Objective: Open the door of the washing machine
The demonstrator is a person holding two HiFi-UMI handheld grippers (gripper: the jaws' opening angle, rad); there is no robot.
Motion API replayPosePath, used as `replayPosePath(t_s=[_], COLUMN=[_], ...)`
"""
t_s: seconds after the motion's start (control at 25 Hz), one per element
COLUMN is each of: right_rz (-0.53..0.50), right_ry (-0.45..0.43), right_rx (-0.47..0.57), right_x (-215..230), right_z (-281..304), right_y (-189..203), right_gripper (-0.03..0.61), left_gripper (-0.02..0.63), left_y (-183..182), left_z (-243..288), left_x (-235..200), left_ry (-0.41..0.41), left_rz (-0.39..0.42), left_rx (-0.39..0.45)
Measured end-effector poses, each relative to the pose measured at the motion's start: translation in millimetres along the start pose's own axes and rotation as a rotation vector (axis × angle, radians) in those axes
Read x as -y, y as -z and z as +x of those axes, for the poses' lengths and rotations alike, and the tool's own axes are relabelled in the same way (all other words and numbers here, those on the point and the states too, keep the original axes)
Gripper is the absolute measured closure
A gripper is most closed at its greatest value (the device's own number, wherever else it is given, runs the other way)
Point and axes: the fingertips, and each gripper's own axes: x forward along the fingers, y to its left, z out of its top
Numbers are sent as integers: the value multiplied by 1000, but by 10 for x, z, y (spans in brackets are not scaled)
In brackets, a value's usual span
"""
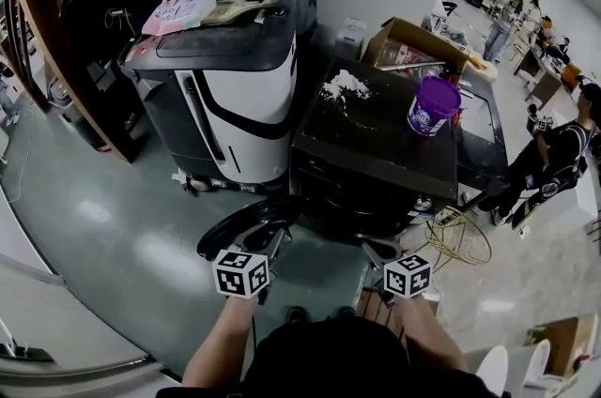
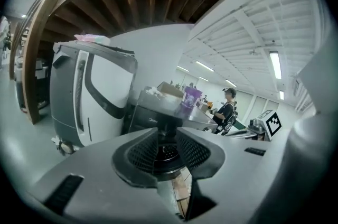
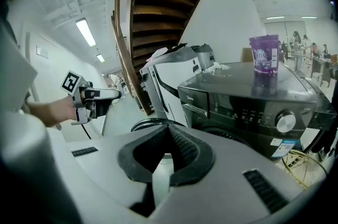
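Two grippers sit low in front of you, and only one is engaged. Your left gripper (image 2: 168, 139) has its jaws drawn narrow with a dark edge between the pads. Read that edge as the rim of the door (image 1: 246, 227), though no view shows the grip sharply. Your right gripper (image 3: 167, 136) is empty, with its jaws closed tip to tip, and hangs near the lower right of the machine front.

The door is already swung out from the washing machine (image 1: 376, 147). It lies directly ahead of the left gripper and to the left of the cabinet. Its long line runs from the cabinet's lower left corner out over the floor at your left. Your left hand is therefore the nearer one, and any further swing goes leftward, away from the cabinet.

Note the white-and-black machine (image 1: 239, 96) just beyond the door on that side; it is likely to limit the swing. A purple tub (image 1: 433, 105) and a white heap (image 1: 346, 86) rest on the cabinet top, away from the door. A wire rack (image 1: 460, 241) lies on the floor at your right. A person (image 1: 554, 157) stands well apart.
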Motion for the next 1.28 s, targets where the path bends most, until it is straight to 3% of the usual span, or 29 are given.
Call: replayPosePath(t_s=[0.32,0.52,0.68,0.8,0.88,1.04,1.28], right_rz=[-111,-175,-213,-217,-221,-235,-249], right_ry=[-49,-84,-74,-45,-33,-10,39], right_rx=[121,194,255,306,351,406,466], right_x=[88,228,380,494,557,631,677], right_z=[-249,-506,-684,-860,-977,-1147,-1369], right_y=[-737,-1143,-1459,-1633,-1724,-1798,-1845], right_gripper=[562,563,562,561,561,563,563], left_gripper=[555,557,558,583,586,591,595], left_y=[-602,-937,-1110,-1199,-1340,-1667,-1726], left_z=[242,356,481,551,544,395,338], left_x=[297,611,834,941,953,970,1140], left_ry=[13,-35,-16,35,13,-86,-57], left_rz=[163,288,380,289,254,303,342], left_rx=[80,111,96,76,107,228,268])
